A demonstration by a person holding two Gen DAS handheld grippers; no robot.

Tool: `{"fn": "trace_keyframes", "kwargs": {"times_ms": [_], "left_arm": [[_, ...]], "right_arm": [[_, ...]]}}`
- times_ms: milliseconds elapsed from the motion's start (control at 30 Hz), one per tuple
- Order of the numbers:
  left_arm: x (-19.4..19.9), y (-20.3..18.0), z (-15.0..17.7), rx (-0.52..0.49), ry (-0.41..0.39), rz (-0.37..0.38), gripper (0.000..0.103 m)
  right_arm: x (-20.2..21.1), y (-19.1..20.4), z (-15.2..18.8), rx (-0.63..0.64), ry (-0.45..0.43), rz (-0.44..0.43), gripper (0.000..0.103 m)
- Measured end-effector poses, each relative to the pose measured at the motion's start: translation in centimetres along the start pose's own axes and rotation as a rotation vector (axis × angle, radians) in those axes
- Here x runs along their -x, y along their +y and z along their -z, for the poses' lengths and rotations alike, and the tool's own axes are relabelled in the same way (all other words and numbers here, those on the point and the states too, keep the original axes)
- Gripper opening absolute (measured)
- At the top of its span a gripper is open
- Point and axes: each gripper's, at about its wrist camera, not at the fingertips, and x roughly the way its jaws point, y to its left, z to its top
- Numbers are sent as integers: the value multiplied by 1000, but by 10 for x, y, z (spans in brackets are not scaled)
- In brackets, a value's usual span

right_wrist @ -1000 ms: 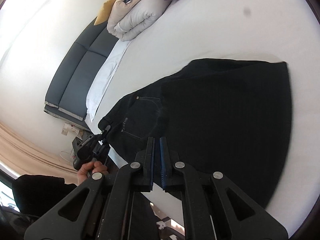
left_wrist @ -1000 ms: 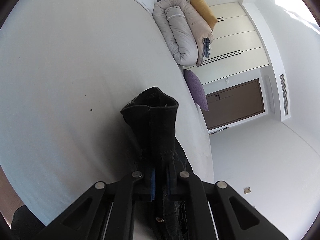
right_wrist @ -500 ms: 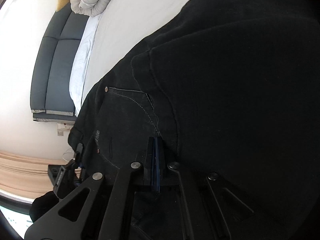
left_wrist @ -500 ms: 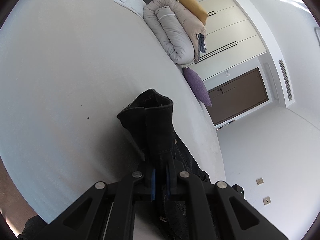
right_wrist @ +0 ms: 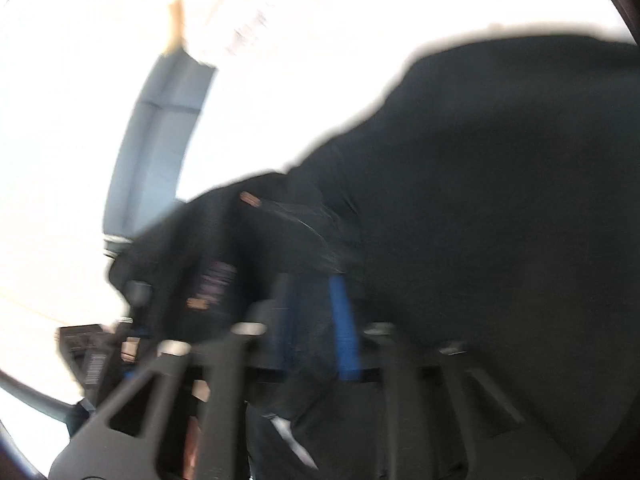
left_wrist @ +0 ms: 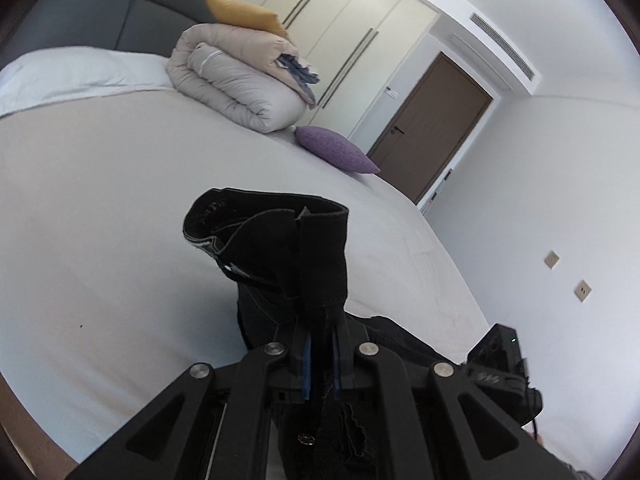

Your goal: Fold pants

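Mid-fold: left claw (left_wrist: 320, 354) is pinching the pants (left_wrist: 280, 248) waistband, raised above the bed (left_wrist: 100, 200).
Right claw (right_wrist: 316, 320) is opening over dark cloth (blurred, nothing clamped); next it needs a grip.

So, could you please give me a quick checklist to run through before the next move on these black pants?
1. Left gripper has a firm pinch on the black pants: ok, jaws shut on a bunched edge that stands up in front of it.
2. Right gripper ready to take fabric: ok, jaws opening, dark cloth lying between them, no pinch yet.
3. Right wrist view sharp enough to pick a grasp point: not ok, heavily blurred.
4. Bed free ahead of the lifted edge: ok; the rolled duvet and purple cushion lie well beyond.
5. Rest of the pants lying flat: cannot tell.
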Motion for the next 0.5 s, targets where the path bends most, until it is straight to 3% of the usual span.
{"fn": "trace_keyframes", "kwargs": {"times_ms": [33, 133, 267, 500], "left_arm": [[-4, -17, 2, -53, 8, 5, 7], [-19, -66, 15, -196, 45, 29, 7], [-43, -130, 63, -459, 115, 26, 7], [-68, -178, 158, -793, 264, 26, 7]], "right_arm": [[17, -3, -1, -15, -40, -16, 85], [69, -25, -4, -80, -134, -94, 86], [106, -59, -6, -186, -99, -215, 86], [125, -84, -6, -205, -71, -249, 86]]}}
